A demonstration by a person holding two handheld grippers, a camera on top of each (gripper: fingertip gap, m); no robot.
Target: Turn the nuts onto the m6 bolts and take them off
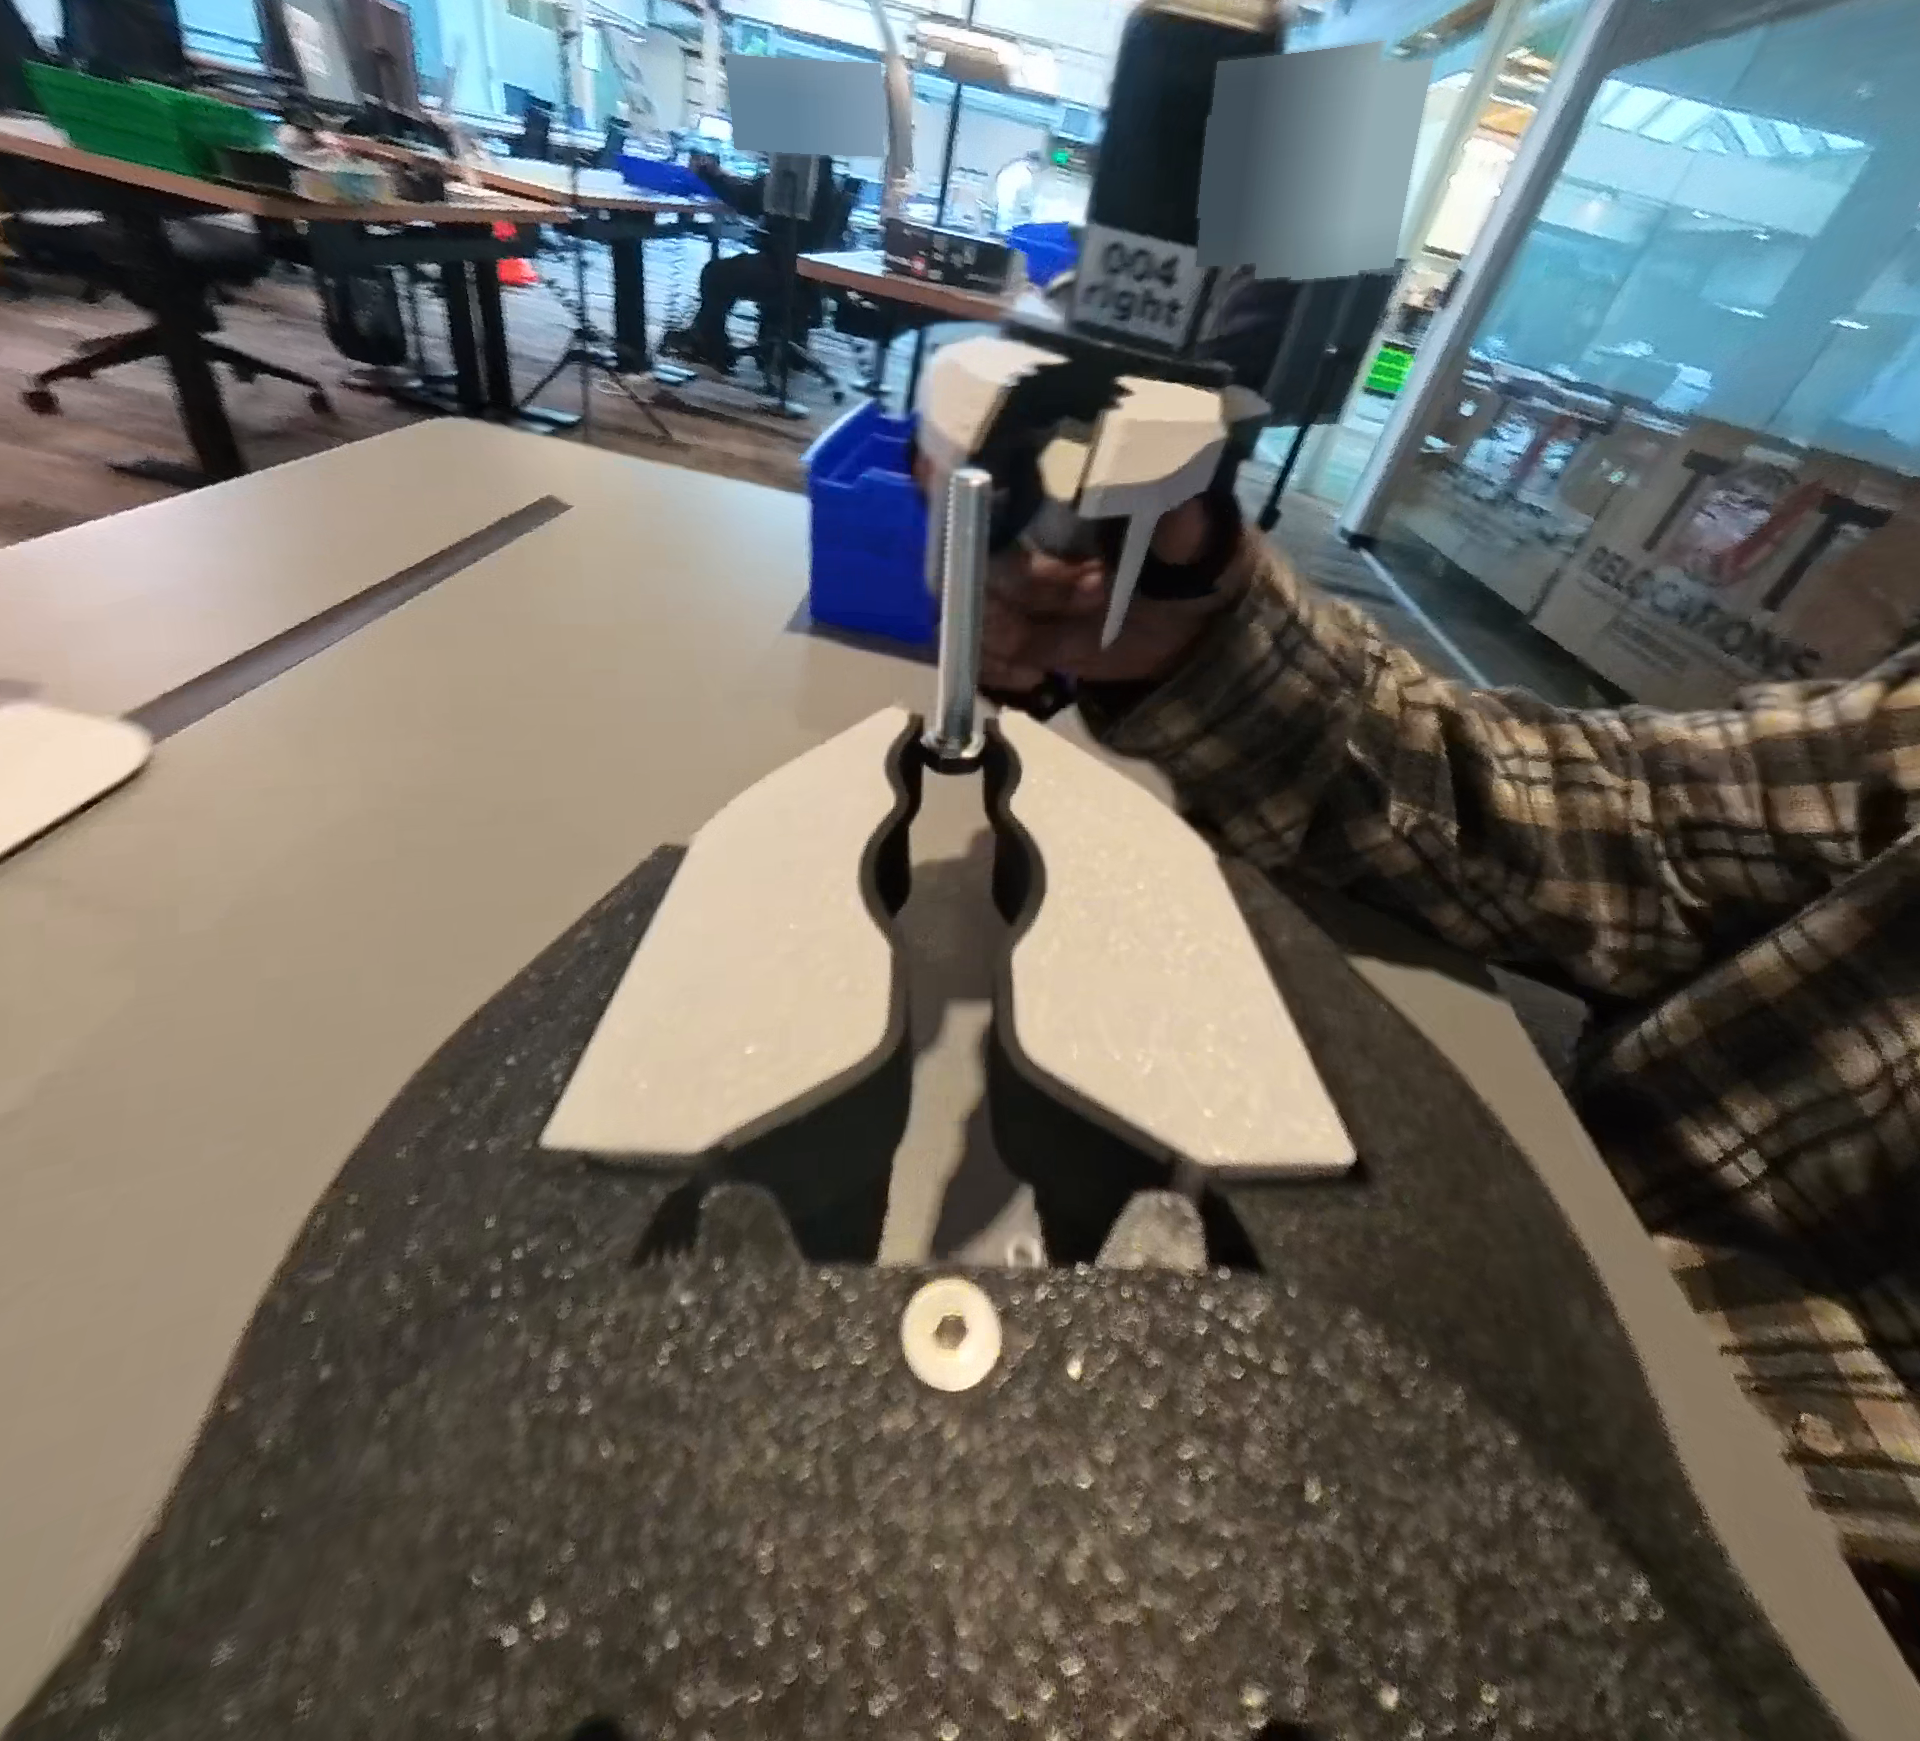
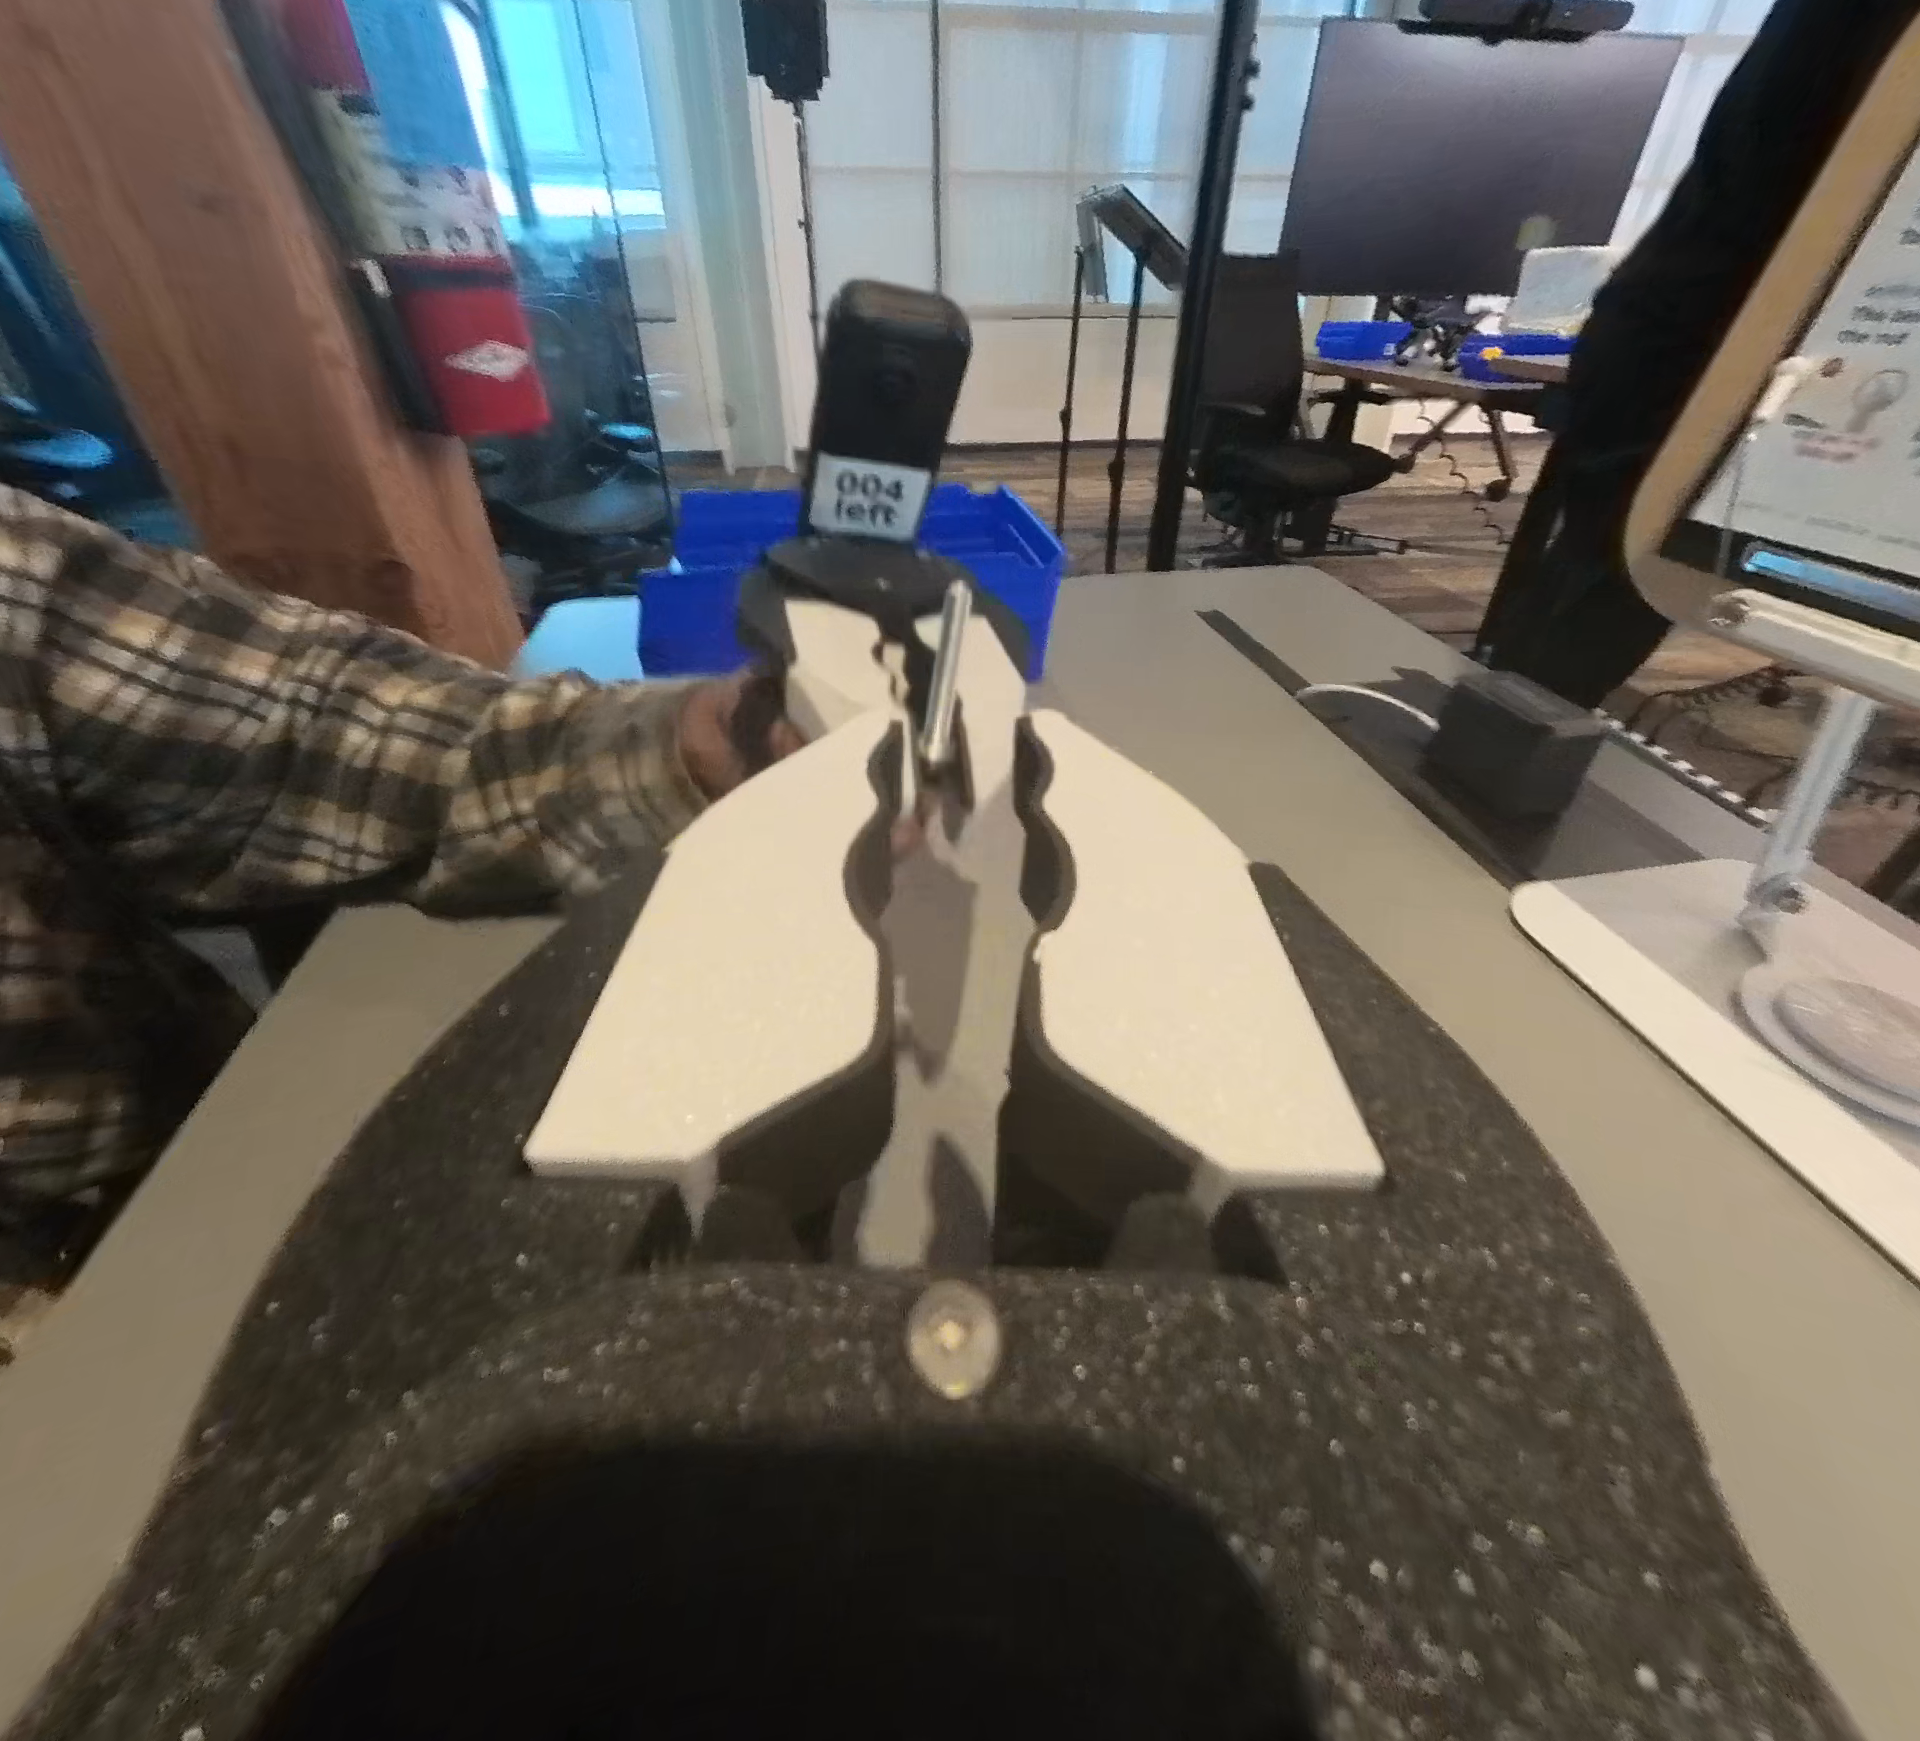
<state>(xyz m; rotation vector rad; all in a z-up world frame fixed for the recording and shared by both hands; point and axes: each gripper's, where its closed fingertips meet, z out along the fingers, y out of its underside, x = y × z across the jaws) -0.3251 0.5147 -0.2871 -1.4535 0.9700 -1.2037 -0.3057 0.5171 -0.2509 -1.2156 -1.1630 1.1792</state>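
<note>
Left wrist view looks along the left gripper [image 1: 954,741], whose two pale fingers clamp the head of a silver bolt [image 1: 961,611] at their tips, so the bolt stands upright over the grey table [image 1: 343,860]. Its shank is smooth low down and threaded toward the top, with no nut visible on it. Behind it the right gripper [image 1: 1049,496] hangs in a hand [image 1: 1049,621] with a plaid sleeve [image 1: 1455,798], its jaws apart and not touching the bolt. A blue bin [image 1: 868,538] sits at the table's far edge. Beyond lie wooden desks [image 1: 312,185], office chairs and a glass wall [image 1: 1683,289]. From the right wrist view, a dark monitor [image 2: 1475,153] and a red fire extinguisher [image 2: 478,341] stand in the room.
</note>
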